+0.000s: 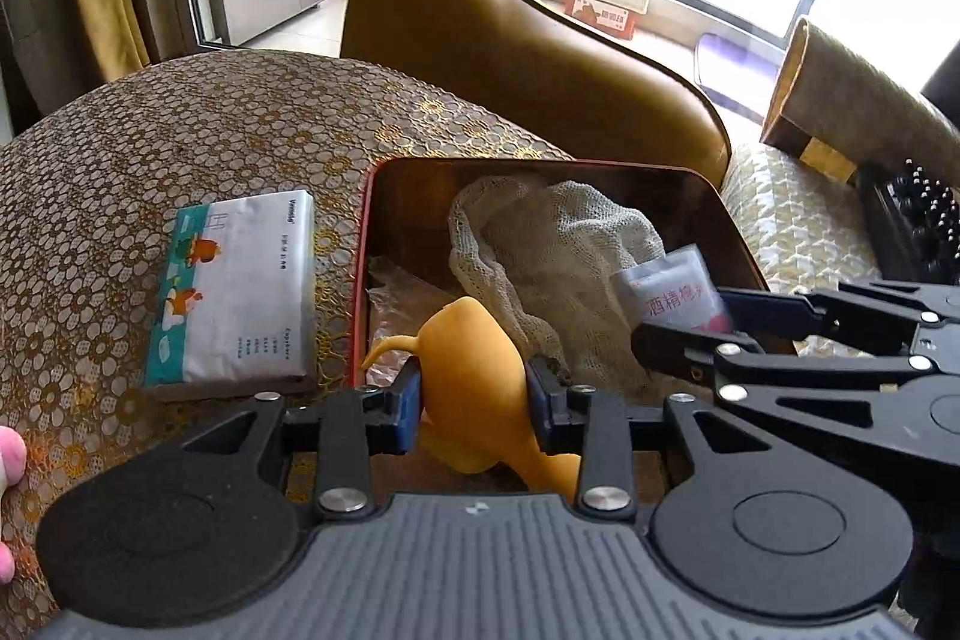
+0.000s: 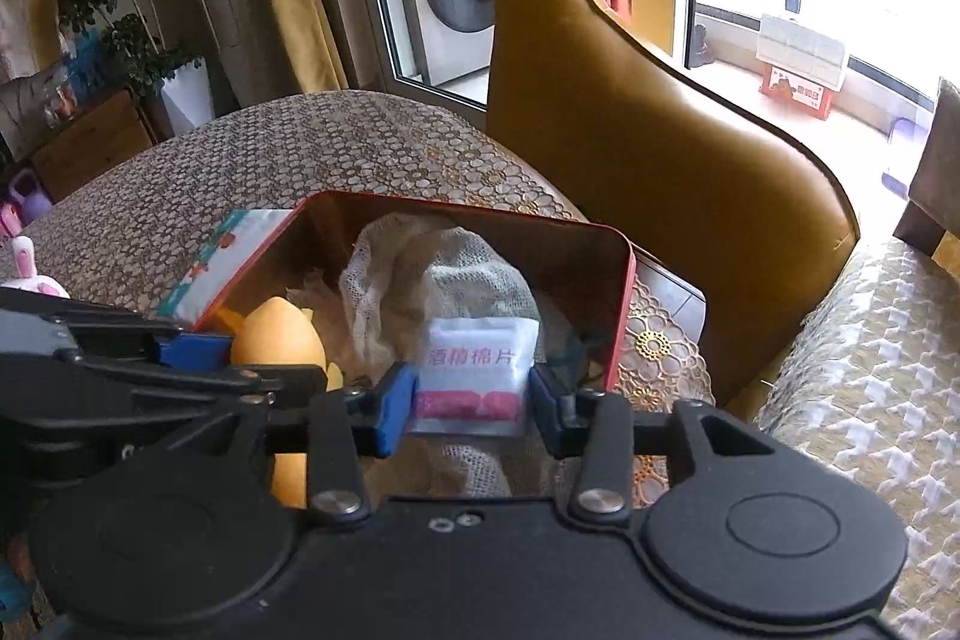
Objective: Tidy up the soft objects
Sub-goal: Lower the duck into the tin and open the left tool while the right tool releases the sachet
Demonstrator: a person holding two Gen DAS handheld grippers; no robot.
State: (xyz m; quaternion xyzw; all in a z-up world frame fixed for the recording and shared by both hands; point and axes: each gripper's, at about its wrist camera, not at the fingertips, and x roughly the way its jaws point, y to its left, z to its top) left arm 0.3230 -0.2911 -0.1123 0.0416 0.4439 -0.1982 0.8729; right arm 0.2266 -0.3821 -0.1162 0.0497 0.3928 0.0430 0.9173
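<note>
Reaching into the red tin (image 1: pixel 729 226), the left hand-held gripper (image 1: pixel 474 403) has its part-open pads against the yellow soft toy (image 1: pixel 474 370). The right hand-held gripper (image 2: pixel 471 400), likewise part open, brackets the white sachet (image 2: pixel 480 370) above the mesh cloth (image 2: pixel 414 274).

A bunched mesh cloth (image 1: pixel 540 250) is crowding the tin (image 1: pixel 384 178) toward twelve o'clock; the tissue pack (image 1: pixel 240 292) is blocking nine o'clock, apparently touching its wall.
</note>
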